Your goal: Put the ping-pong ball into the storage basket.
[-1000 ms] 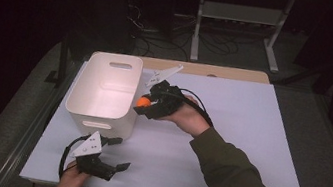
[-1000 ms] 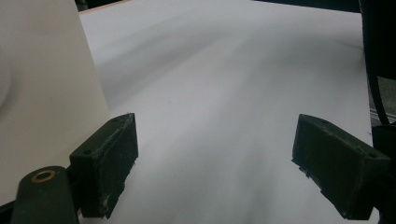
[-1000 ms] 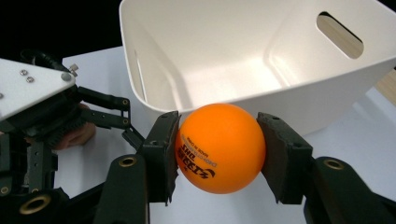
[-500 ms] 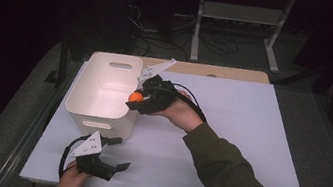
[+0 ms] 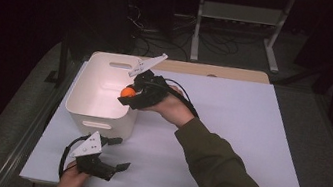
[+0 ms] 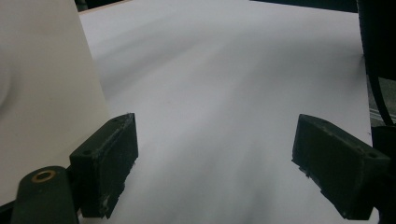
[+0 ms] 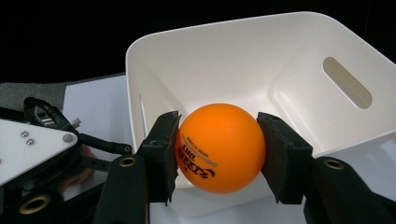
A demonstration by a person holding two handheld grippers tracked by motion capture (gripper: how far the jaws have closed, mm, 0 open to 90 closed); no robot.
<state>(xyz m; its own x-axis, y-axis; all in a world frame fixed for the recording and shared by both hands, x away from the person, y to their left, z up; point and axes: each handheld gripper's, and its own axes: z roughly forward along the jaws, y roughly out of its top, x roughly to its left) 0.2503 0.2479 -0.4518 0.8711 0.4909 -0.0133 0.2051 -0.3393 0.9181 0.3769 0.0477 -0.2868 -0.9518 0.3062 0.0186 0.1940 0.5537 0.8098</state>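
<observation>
An orange ball [image 7: 219,147] with black print sits pinched between both pads of my right gripper [image 7: 218,149], which is shut on it. In the high view the right gripper [image 5: 128,95] holds the orange ball [image 5: 127,92] over the right rim of a white plastic bin [image 5: 95,112]. The white bin [image 7: 261,60] lies just beyond the ball, with its inside bare. My left gripper [image 5: 115,166] rests low at the table's front left edge, open, with nothing between its pads [image 6: 107,163]. Beside its left jaw stands the bin's outer wall [image 6: 42,93].
A white sheet [image 5: 229,134] covers the table top. A wooden strip [image 5: 218,71] runs along the table's far edge. A metal rack [image 5: 239,21] and cables stand on the dark floor behind. In the right gripper view, the left gripper's grey plate [image 7: 28,144] shows at lower left.
My right gripper has carried the orange ball leftward and slightly up, from beside the bin's right wall to over its rim. The left gripper has stayed put.
</observation>
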